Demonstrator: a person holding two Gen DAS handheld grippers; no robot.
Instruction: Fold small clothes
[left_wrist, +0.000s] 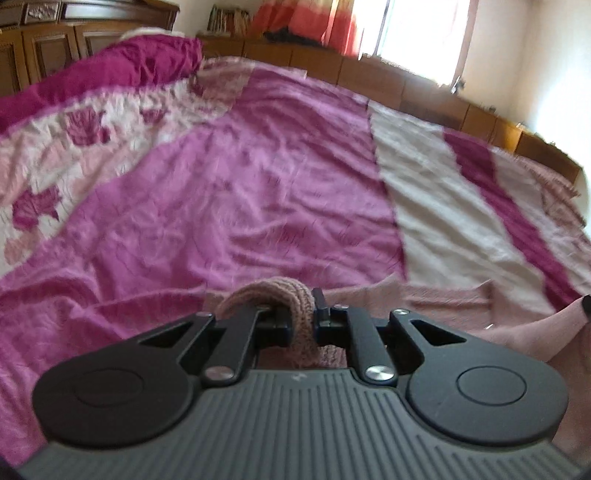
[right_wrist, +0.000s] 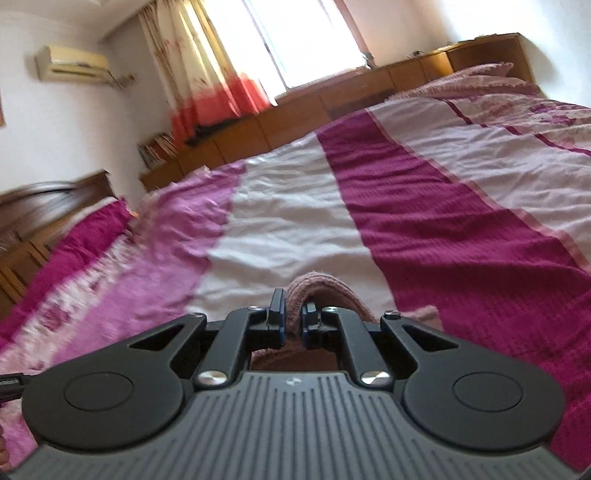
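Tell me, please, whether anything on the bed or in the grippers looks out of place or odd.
Nothing stands out. The left gripper and the right gripper are each shut on a bunched fold of the pink knit garment. The bedspread is wrinkled, but nothing looks spilled or damaged.

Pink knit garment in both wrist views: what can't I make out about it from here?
- Its type and full shape: in the left wrist view the left gripper body covers most of the pink knit garment.
- How far the fold has got: in the right wrist view the right gripper hides the cloth below its fingers.
- Both views: motion blur smears the bedspread.
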